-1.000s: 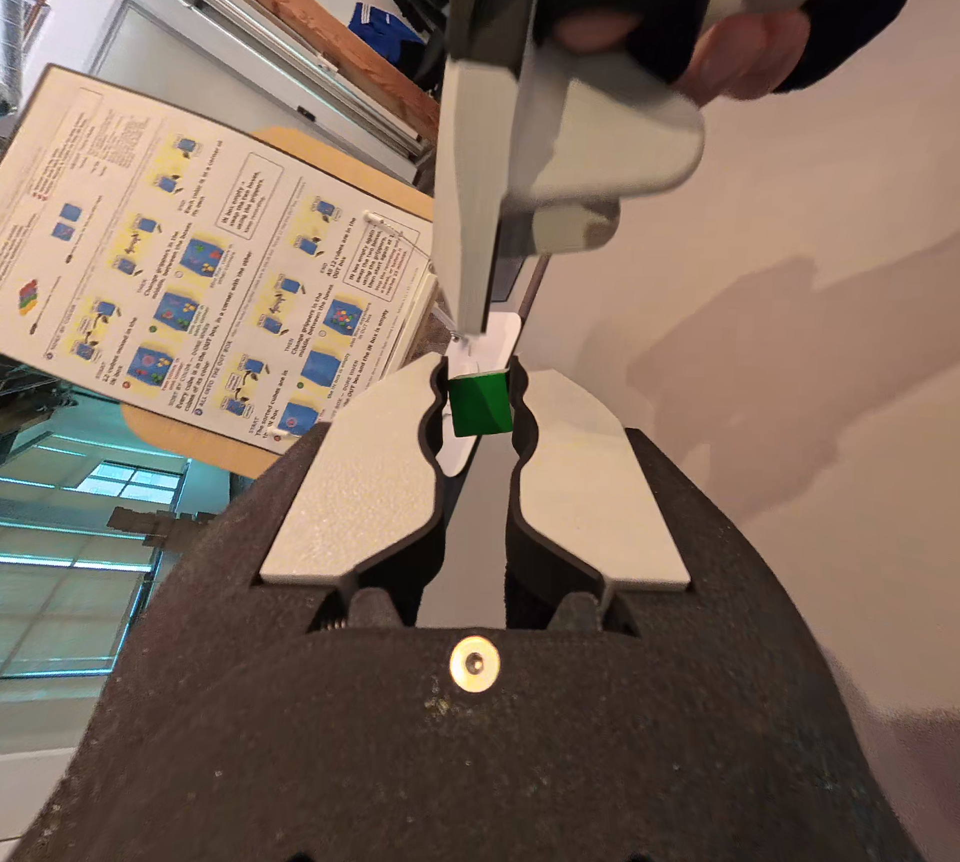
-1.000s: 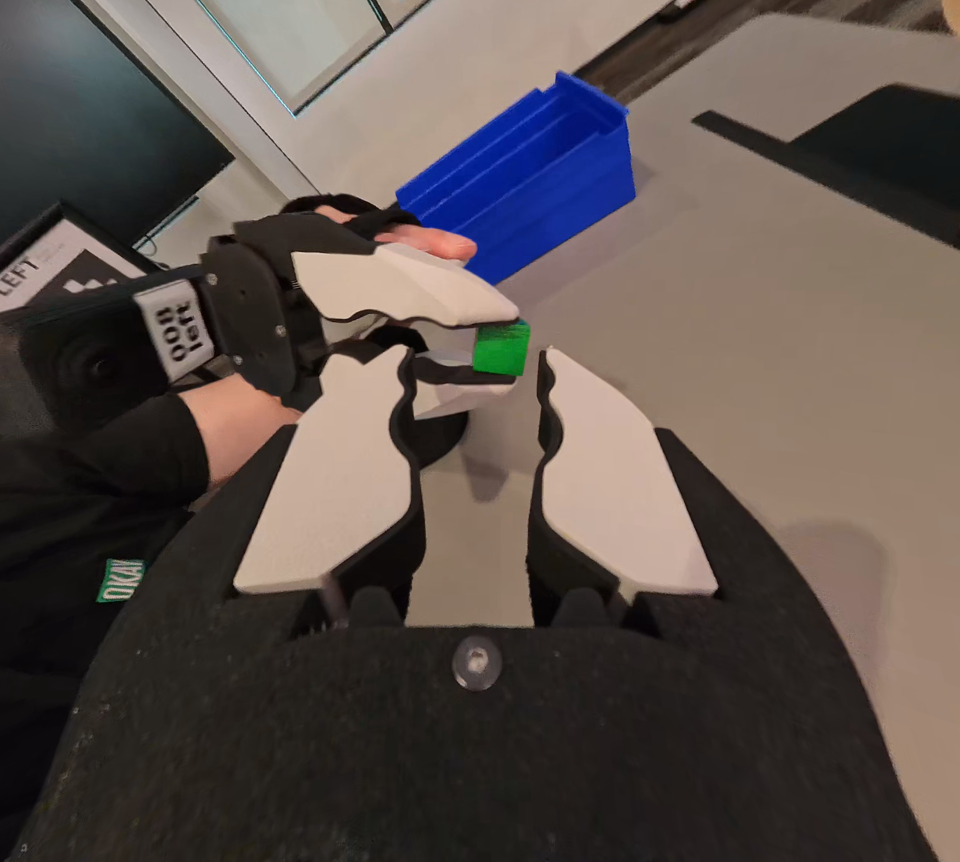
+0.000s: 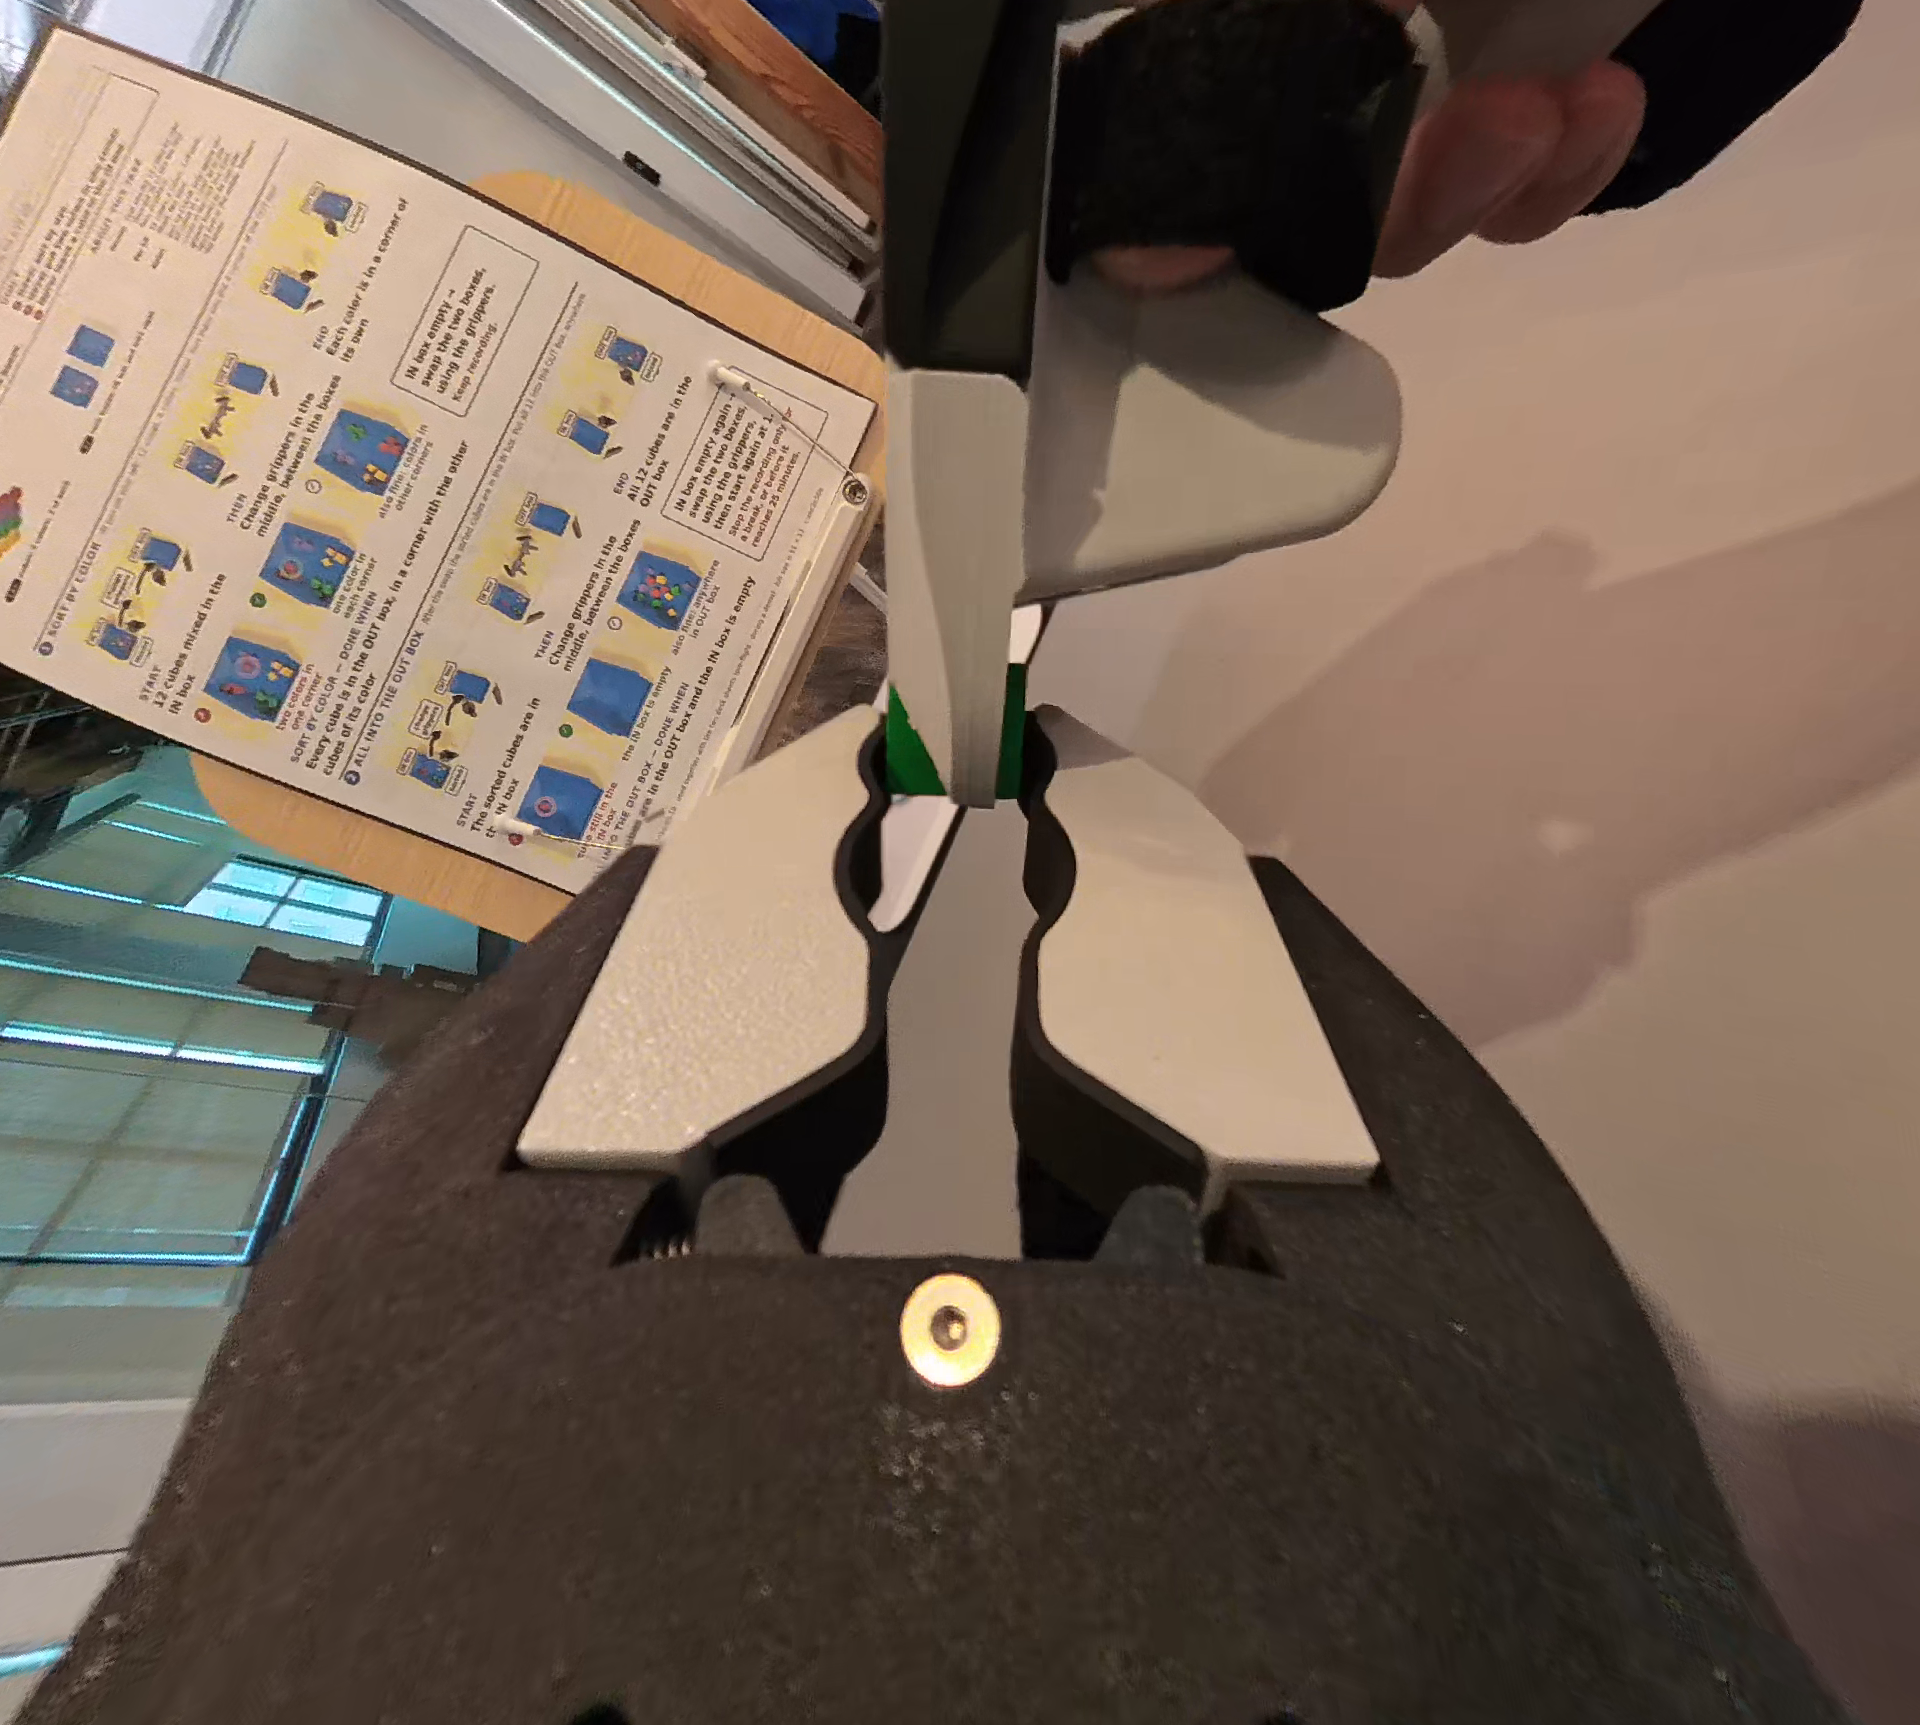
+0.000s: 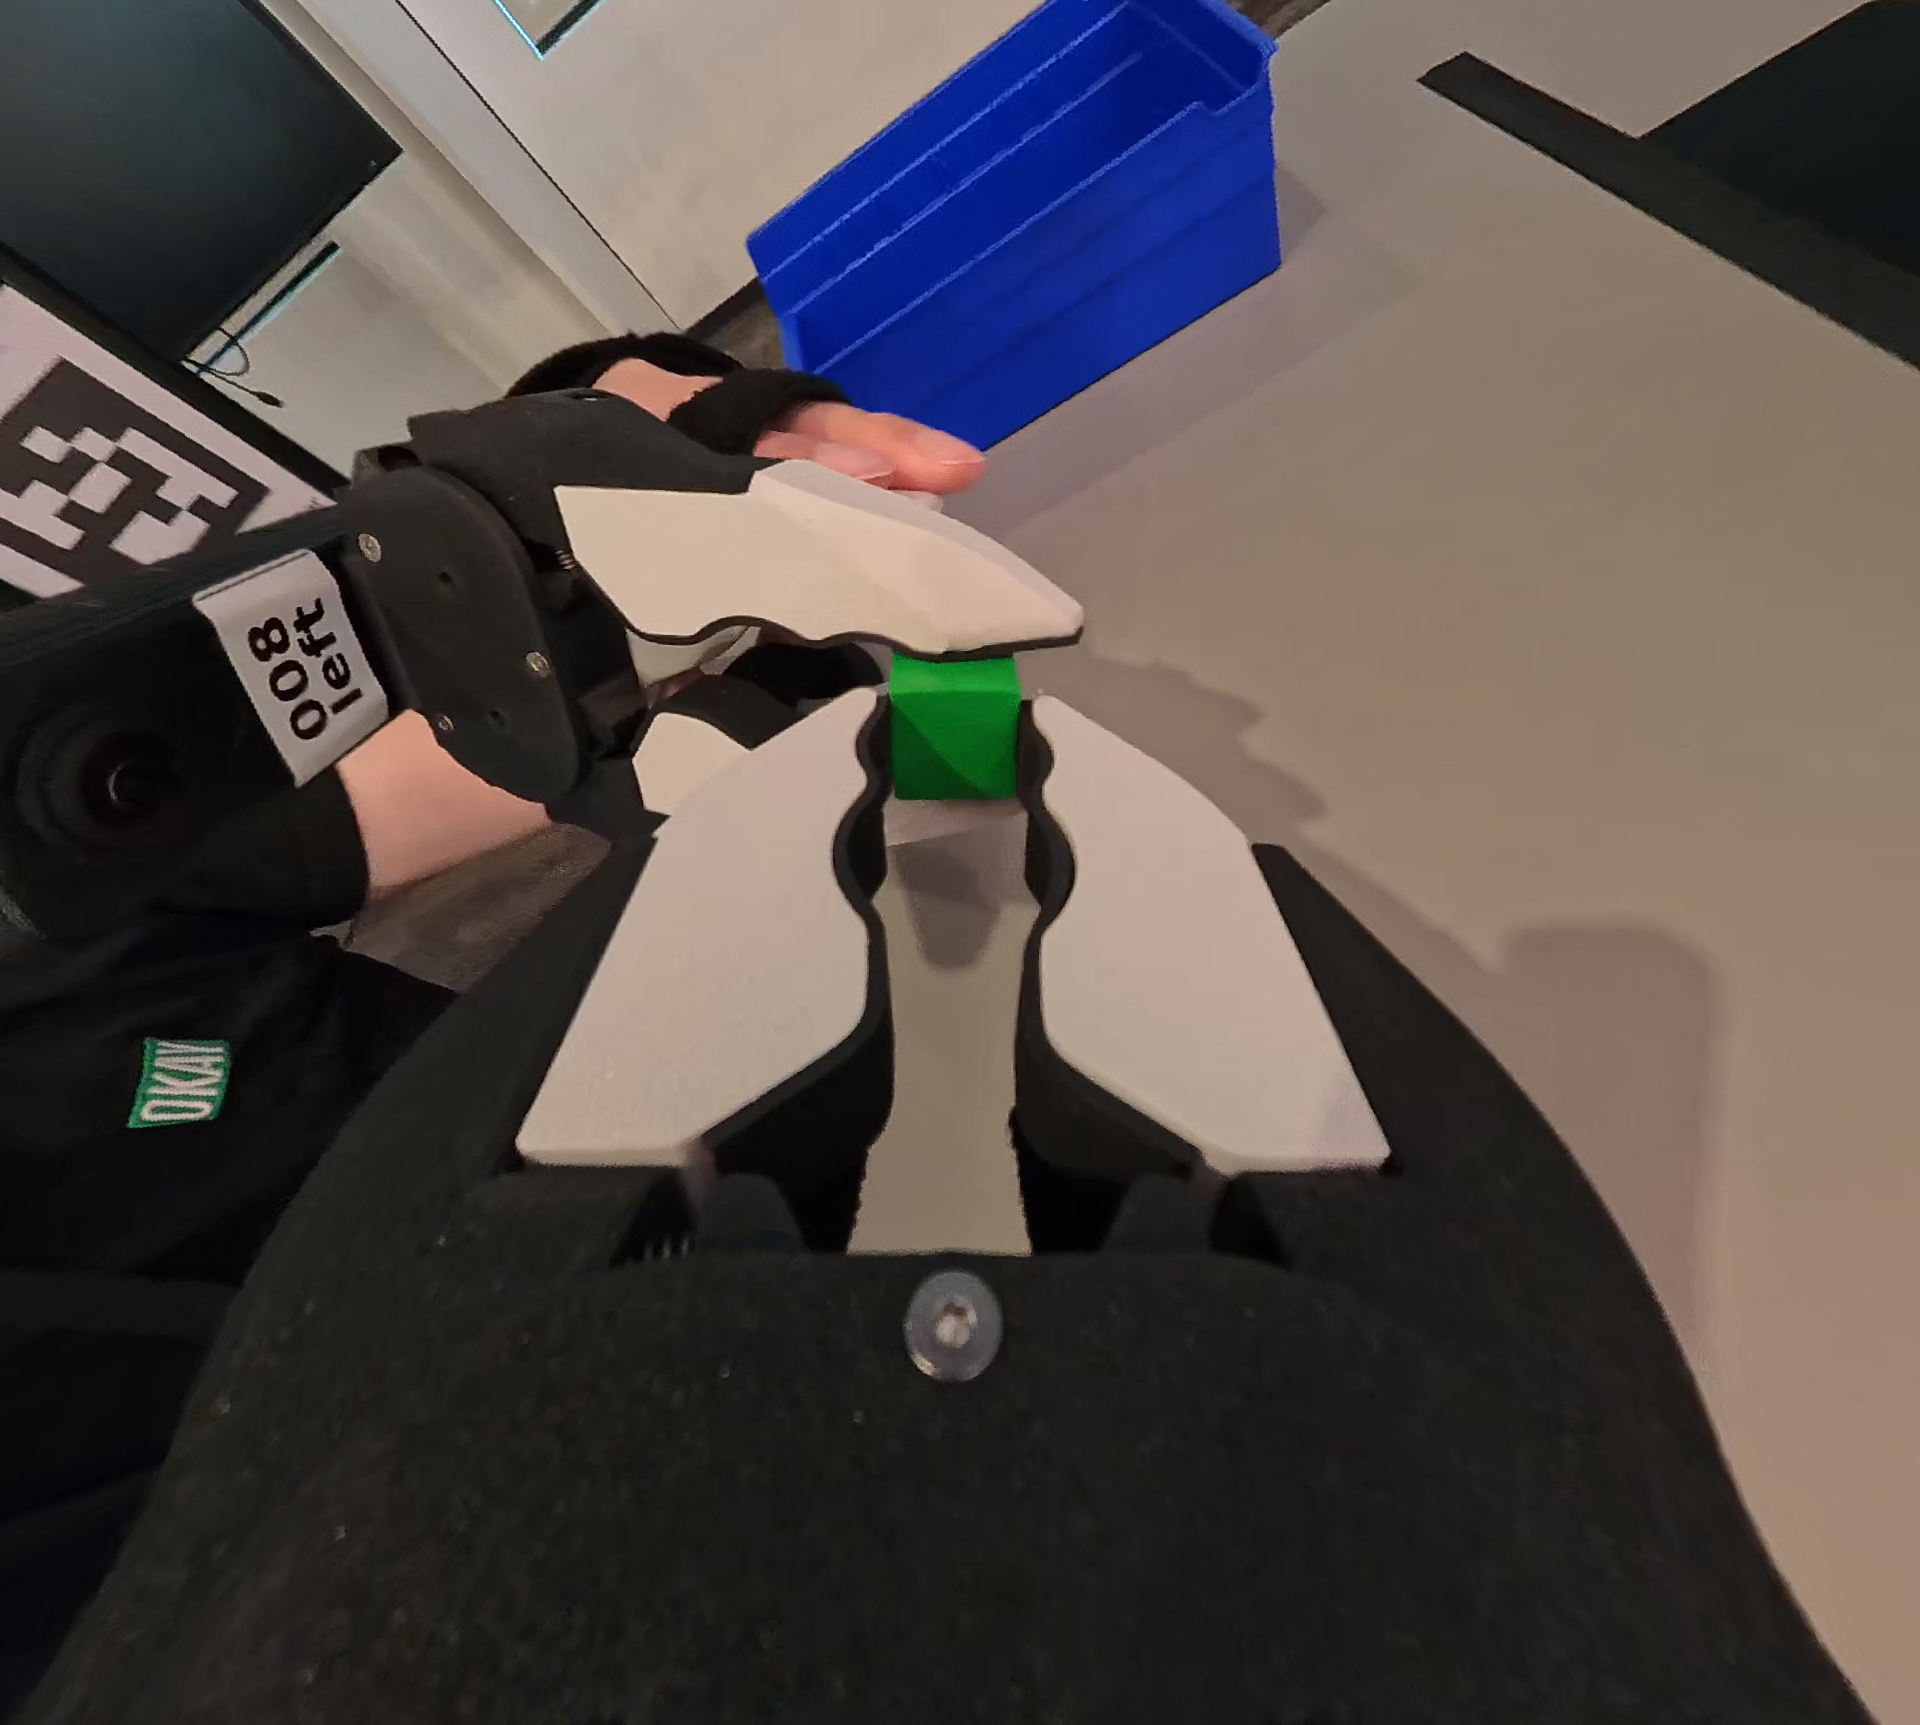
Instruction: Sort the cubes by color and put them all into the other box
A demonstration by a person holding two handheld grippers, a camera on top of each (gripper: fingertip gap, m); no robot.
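1. The grey table [image 4: 1455,636] spreads beneath your hands, and the handover happens in the air above it; a cube dropped here lands on that surface and can bounce or roll out of reach.
2. The blue box [image 4: 1039,221] stands beyond the grippers, well apart from them; what shows of its interior holds no cubes; carrying the cube that far gives a weak pinch time to fail.
3. Your right gripper [image 4: 951,745] has its fingers narrowed onto the green cube [image 4: 951,740], touching it on two opposite sides right at the tips; a hold that shallow could let the cube pivot or squirt forward.
4. Your left gripper [image 3: 956,756] clamps the same cube on its other pair of faces, one finger above and one below in the right wrist view; both grippers hold it at once.
5. If you pull the grippers apart before the left opens, the cube may twist out of both; if the left opens before the right is firm, I judge it falls.
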